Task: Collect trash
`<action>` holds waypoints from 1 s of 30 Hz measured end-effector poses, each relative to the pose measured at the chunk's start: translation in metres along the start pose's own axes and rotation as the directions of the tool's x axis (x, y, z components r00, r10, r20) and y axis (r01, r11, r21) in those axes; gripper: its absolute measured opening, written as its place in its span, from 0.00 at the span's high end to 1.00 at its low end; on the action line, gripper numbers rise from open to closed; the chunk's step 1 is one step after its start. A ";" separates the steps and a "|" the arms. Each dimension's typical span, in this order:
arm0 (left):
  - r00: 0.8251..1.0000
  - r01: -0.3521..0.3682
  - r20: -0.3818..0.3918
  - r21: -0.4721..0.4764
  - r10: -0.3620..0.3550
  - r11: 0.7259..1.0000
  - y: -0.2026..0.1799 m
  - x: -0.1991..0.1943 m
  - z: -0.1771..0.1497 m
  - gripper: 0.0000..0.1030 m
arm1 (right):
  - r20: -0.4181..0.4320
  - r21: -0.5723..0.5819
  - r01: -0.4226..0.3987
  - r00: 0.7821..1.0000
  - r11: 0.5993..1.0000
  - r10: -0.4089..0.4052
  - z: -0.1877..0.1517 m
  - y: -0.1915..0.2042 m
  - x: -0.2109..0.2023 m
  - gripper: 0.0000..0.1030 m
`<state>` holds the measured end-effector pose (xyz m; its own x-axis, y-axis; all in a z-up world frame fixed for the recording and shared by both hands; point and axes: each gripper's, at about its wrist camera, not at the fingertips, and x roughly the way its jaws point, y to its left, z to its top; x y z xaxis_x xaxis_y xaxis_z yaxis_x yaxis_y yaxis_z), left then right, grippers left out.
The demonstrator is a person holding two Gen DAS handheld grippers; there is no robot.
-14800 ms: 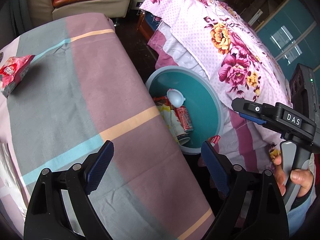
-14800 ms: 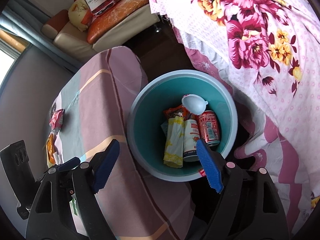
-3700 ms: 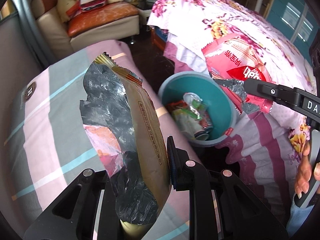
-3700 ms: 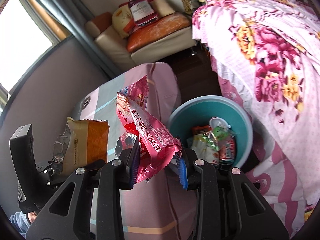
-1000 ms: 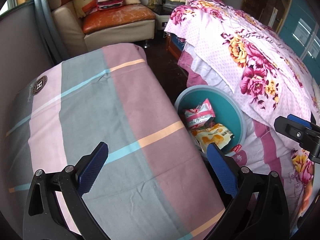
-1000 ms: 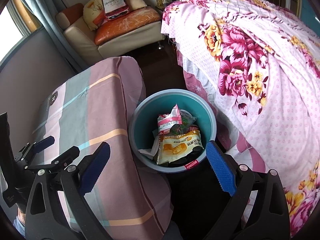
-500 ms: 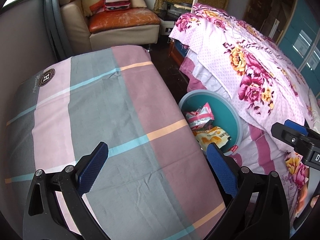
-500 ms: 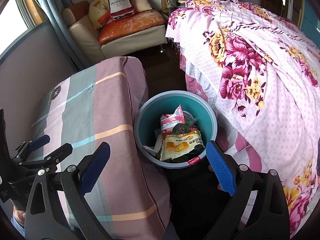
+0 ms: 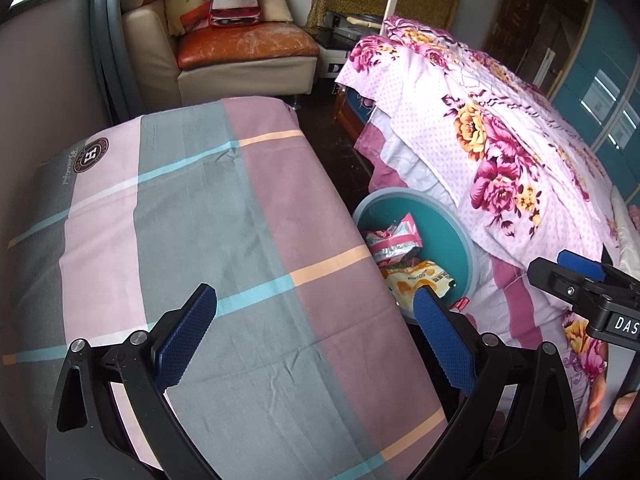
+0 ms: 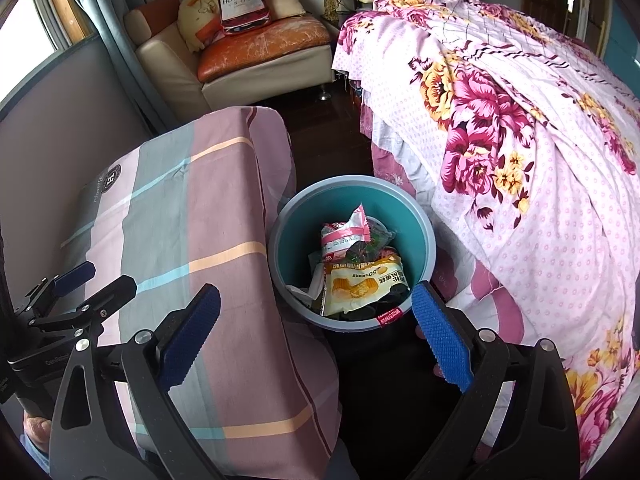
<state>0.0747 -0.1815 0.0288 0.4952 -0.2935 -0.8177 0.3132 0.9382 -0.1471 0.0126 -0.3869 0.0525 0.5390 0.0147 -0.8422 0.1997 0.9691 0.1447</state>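
A teal trash bin [image 10: 416, 216] [image 9: 464, 236] stands on the floor between the cloth-covered table and the bed. A pink snack wrapper [image 10: 342, 234] [image 9: 394, 238] and a yellow snack bag [image 10: 362, 284] [image 9: 416, 280] lie on top of the trash inside it. My left gripper [image 9: 316, 328] hangs open above the table's near right part, nothing between its fingers. Above and in front of the bin, my right gripper [image 10: 316, 334] is open and holds nothing. Each gripper shows at the edge of the other's view.
A striped plaid cloth [image 9: 208, 216] covers the table, bare of items. A bed with a pink floral cover [image 10: 520, 128] fills the right side. A beige sofa with an orange cushion [image 9: 240, 46] stands at the back. Dark floor runs between the table and the bed.
Both grippers, shut on snack bags 3.7 s ago, are open and those bags lie in the bin. Over the last second both have drawn back and up from the bin.
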 end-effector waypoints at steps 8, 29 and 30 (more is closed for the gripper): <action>1.000 -0.014 -0.001 0.007 0.014 1.000 0.000 0.003 -0.001 0.04 | -0.005 0.000 -0.001 1.000 1.000 0.001 0.000 -0.002 0.005 0.10; 1.000 -0.025 -0.015 -0.001 0.025 1.000 0.008 0.016 -0.006 0.04 | -0.034 -0.003 -0.007 0.999 1.000 0.006 -0.002 0.001 0.018 0.10; 1.000 -0.025 -0.015 -0.002 0.025 1.000 0.009 0.016 -0.007 0.04 | -0.035 -0.003 -0.006 0.999 1.000 0.006 -0.003 0.001 0.019 0.10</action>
<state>0.0796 -0.1765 0.0103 0.4905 -0.2671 -0.8295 0.2992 0.9456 -0.1275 0.0207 -0.3854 0.0350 0.5109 0.0296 -0.8591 0.1942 0.9696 0.1489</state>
